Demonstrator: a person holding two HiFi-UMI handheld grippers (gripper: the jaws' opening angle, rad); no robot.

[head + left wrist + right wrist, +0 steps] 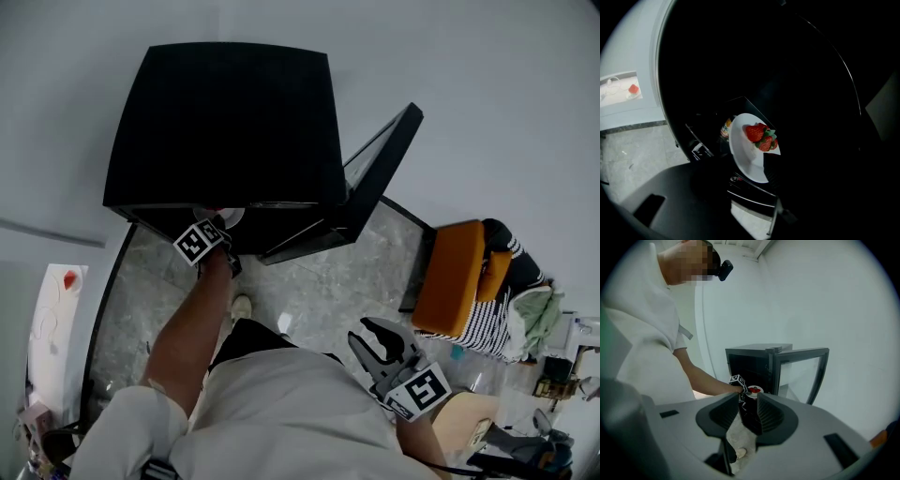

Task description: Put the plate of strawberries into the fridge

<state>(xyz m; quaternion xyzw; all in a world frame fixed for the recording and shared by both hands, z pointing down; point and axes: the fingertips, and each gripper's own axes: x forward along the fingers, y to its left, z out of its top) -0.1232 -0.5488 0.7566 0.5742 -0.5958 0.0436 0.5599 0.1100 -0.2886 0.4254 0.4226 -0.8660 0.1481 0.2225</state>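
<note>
A white plate (746, 157) with strawberries (761, 137) sits inside the dark black fridge (225, 122). My left gripper (740, 165) reaches into the fridge's front opening; its dark jaws stand wide on either side of the plate's near rim, and one finger (771, 168) overlaps the rim. From the head view, the left gripper (217, 234) shows just under the fridge's top edge, next to a sliver of the plate (231, 217). My right gripper (361, 331) hangs open and empty by my right side, well back from the fridge.
The fridge's glass door (377, 178) stands open to the right. A jar with a yellow label (725, 129) stands behind the plate. An orange seat (453, 277) with striped cloth (487, 323) is at the right. A white counter (54, 314) runs along the left.
</note>
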